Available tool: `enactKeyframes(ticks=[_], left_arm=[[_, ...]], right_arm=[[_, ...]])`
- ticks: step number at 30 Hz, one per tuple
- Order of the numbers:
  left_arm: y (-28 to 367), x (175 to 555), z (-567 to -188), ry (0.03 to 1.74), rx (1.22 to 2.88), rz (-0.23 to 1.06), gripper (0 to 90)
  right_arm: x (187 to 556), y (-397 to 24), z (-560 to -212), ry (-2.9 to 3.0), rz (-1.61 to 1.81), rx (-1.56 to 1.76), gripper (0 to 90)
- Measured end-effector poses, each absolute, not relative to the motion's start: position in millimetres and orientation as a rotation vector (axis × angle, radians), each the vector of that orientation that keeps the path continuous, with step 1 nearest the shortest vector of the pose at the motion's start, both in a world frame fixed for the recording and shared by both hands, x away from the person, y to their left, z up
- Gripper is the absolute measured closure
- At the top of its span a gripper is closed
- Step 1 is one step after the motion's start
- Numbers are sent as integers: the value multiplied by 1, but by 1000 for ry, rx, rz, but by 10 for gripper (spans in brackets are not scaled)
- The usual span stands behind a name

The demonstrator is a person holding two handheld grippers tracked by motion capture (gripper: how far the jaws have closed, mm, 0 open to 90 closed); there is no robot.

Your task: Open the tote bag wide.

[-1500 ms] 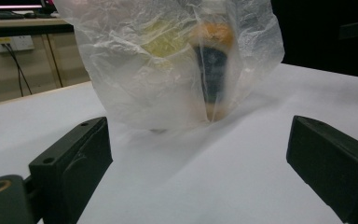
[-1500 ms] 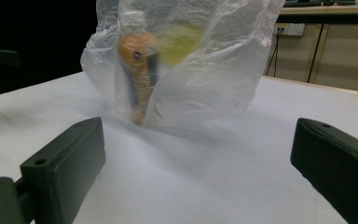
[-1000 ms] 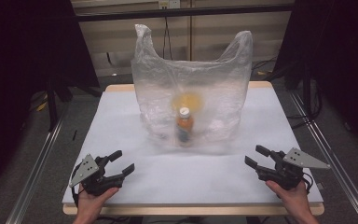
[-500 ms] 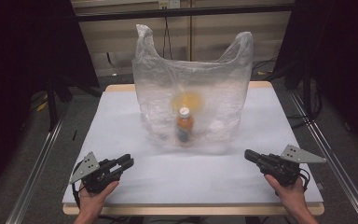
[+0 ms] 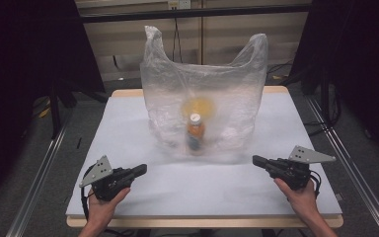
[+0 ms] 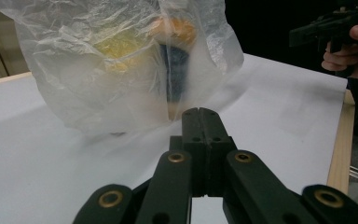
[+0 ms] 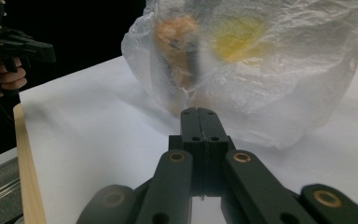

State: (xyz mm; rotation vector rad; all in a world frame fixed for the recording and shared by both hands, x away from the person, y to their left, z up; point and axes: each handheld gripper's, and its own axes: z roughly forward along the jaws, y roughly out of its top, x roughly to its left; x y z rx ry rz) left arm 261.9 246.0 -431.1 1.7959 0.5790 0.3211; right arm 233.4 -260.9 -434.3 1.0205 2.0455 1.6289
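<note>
A clear plastic bag (image 5: pixel 205 98) stands upright at the middle of the white table (image 5: pixel 128 128), its two handles up. Inside it an orange bottle (image 5: pixel 195 131) with a white cap stands upright, and a yellow object (image 5: pixel 200 105) sits behind it. The bag (image 6: pixel 112 65) and bottle (image 6: pixel 176 70) lie ahead of my left gripper (image 6: pixel 199 112), which is shut and empty. My right gripper (image 7: pixel 199 112) is also shut and empty, facing the bag (image 7: pixel 270 70) and bottle (image 7: pixel 179 46). In the high view the left gripper (image 5: pixel 142 169) rests near the front left, the right gripper (image 5: pixel 255 160) near the front right.
The table's wooden edge (image 5: pixel 202 220) runs along the front. Metal rails (image 5: pixel 34 187) flank the table on both sides. Dark curtains and a slatted wall stand behind the bag. Bare white surface lies between the grippers and the bag.
Both grippers went from open to shut over the last second. The hands stayed near the front corners of the table.
</note>
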Motion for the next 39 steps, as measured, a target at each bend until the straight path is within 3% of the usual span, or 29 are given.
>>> enactKeyframes(ticks=[23, 39], left_arm=[[213, 314, -403, 579, 1779, 292, 900], [205, 350, -370, 578, 1749, 342, 900]], right_arm=[[294, -222, -384, 2061, 1733, 937, 900], [338, -216, -348, 2021, 1726, 939, 900]])
